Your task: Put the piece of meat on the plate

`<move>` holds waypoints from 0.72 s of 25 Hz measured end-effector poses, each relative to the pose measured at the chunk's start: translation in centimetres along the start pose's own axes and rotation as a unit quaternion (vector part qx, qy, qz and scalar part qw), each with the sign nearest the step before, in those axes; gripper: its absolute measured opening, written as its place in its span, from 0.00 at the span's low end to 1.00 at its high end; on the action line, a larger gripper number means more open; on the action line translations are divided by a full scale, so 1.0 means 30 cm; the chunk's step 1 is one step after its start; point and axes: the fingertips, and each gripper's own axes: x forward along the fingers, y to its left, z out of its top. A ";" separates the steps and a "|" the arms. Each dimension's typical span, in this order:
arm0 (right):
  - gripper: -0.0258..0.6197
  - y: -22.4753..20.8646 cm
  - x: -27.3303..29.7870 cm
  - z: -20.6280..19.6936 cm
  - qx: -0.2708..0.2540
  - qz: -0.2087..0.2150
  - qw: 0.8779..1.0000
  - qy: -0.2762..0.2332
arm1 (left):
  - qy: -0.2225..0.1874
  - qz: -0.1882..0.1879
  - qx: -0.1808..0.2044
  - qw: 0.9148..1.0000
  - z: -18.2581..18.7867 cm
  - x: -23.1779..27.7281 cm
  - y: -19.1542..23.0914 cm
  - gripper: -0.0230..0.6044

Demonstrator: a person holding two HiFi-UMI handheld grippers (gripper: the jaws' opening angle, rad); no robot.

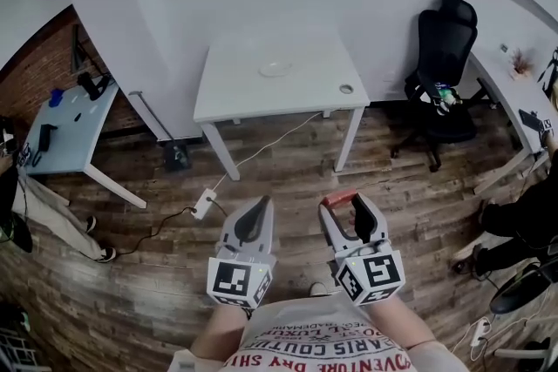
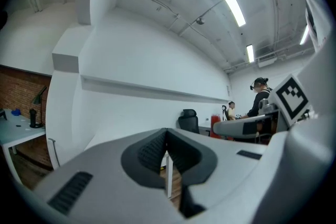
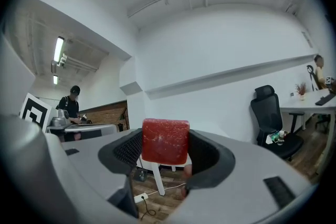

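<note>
Head view: piece of meat mostly hidden between fingers of right gripper; plate too small for detail.

ceiling strip lights lit the room evenly and fairly brightly, blowing out to white glare in both gripper views. shadows were faint, only a soft one on the floor under the white worktop. fisheye distortion bent the walls and darkened the corners. the left gripper and right gripper sat close and slightly soft.

Left gripper closed, right gripper gripping.
</note>
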 end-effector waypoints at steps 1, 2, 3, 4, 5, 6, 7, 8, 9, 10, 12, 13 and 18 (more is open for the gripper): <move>0.47 -0.036 0.008 0.002 0.002 0.003 1.000 0.003 | 0.001 0.002 -0.002 1.000 -0.001 0.030 -0.015 0.04; 0.47 -0.071 0.016 0.003 0.002 0.005 1.000 0.005 | 0.003 0.003 -0.003 1.000 -0.003 0.061 -0.032 0.04; 0.47 -0.105 0.022 0.005 0.002 0.008 1.000 0.007 | 0.005 0.002 -0.001 1.000 -0.006 0.090 -0.050 0.04; 0.47 -0.136 0.028 0.006 0.001 0.011 1.000 0.009 | 0.008 0.000 0.002 1.000 -0.008 0.118 -0.070 0.04; 0.47 -0.164 0.033 0.009 -0.002 0.014 1.000 0.011 | 0.010 -0.001 0.006 1.000 -0.009 0.143 -0.087 0.04; 0.47 -0.190 0.040 0.010 -0.005 0.016 1.000 0.012 | 0.011 0.001 0.011 1.000 -0.010 0.165 -0.100 0.04; 0.47 -0.212 0.048 0.010 -0.010 0.017 1.000 0.013 | 0.013 0.005 0.015 1.000 -0.011 0.185 -0.109 0.04; 0.47 -0.229 0.057 0.008 -0.016 0.018 1.000 0.013 | 0.015 0.009 0.017 1.000 -0.015 0.201 -0.114 0.04; 0.47 -0.243 0.067 0.005 -0.022 0.019 0.999 0.013 | 0.018 0.011 0.018 1.000 -0.021 0.215 -0.116 0.04; 0.47 -0.253 0.079 0.001 -0.026 0.021 0.999 0.013 | 0.022 0.013 0.016 1.000 -0.030 0.229 -0.116 0.04; 0.47 -0.268 0.108 -0.009 -0.024 0.028 0.999 0.017 | 0.033 0.018 0.012 0.999 -0.049 0.255 -0.102 0.04; 0.47 -0.274 0.123 -0.017 -0.021 0.031 0.999 0.021 | 0.037 0.021 0.010 0.999 -0.058 0.267 -0.088 0.04; 0.47 -0.297 0.220 -0.081 -0.022 0.030 0.999 0.040 | 0.056 0.017 0.007 0.998 -0.120 0.342 -0.013 0.04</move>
